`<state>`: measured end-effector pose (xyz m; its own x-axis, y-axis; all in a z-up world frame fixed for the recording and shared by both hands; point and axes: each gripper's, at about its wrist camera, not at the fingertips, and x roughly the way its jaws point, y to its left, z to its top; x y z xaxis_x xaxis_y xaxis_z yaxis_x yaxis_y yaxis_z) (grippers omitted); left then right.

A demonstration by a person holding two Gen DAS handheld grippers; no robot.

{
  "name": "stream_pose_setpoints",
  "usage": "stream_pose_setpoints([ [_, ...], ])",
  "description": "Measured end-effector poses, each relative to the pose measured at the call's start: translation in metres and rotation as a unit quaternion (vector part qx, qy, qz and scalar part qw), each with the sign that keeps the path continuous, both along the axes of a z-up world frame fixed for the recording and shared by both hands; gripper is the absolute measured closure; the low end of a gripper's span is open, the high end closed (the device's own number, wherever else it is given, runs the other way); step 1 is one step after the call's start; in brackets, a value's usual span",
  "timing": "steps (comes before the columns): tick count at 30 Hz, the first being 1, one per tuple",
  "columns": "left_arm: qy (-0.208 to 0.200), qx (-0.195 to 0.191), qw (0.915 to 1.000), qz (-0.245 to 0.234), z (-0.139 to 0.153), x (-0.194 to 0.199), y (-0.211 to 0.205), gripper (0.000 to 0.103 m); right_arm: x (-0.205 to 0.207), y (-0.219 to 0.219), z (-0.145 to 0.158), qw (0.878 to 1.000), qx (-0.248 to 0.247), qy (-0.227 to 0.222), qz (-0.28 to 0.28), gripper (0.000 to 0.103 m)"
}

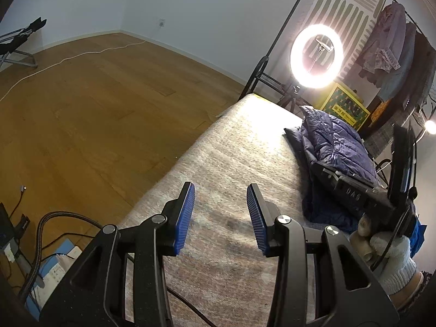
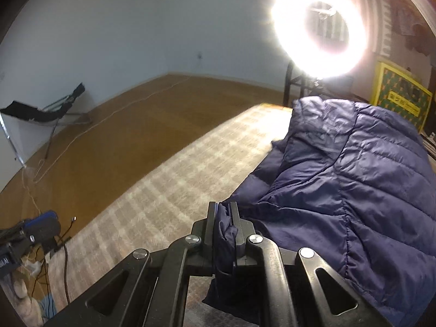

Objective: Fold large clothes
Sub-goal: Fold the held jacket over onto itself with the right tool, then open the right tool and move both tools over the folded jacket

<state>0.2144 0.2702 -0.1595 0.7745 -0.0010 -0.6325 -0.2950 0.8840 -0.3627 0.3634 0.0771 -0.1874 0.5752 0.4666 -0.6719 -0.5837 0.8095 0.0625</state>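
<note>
Jacket (image 2: pixel 354 169) edge clamped in right tongs (image 2: pixel 226 218).

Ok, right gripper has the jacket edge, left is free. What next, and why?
Probably bring the open left gripper over to grip the jacket too. The right gripper is shut on one edge only; the rest lies bunched on the mat, so a fold needs both.

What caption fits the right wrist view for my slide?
Right hand-held gripper shut on a fold of the navy quilted puffer jacket, lifting it above the beige woven table cover.
</note>
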Motion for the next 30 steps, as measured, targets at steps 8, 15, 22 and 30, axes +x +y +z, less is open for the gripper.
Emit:
stream_pose_setpoints([
  [8, -0.004, 0.006, 1.0000, -0.003, 0.012, 0.010, -0.007, 0.061, -0.012, -0.027, 0.009, 0.996, 0.057, 0.040, 0.056, 0.067],
  [15, -0.021, 0.022, 0.9983, -0.049, 0.039, 0.041, -0.044, 0.062, -0.042, -0.104, 0.066, 0.992, 0.100, 0.011, 0.076, 0.067],
  [22, -0.018, 0.042, 0.9889, -0.141, 0.051, 0.102, -0.120, 0.061, -0.022, -0.212, 0.074, 0.997, 0.068, -0.007, -0.039, 0.068],
  [30, 0.081, 0.106, 0.9761, -0.172, -0.019, 0.134, -0.165, 0.061, 0.001, -0.236, 0.030, 0.998, 0.010, 0.016, -0.057, 0.068],
])
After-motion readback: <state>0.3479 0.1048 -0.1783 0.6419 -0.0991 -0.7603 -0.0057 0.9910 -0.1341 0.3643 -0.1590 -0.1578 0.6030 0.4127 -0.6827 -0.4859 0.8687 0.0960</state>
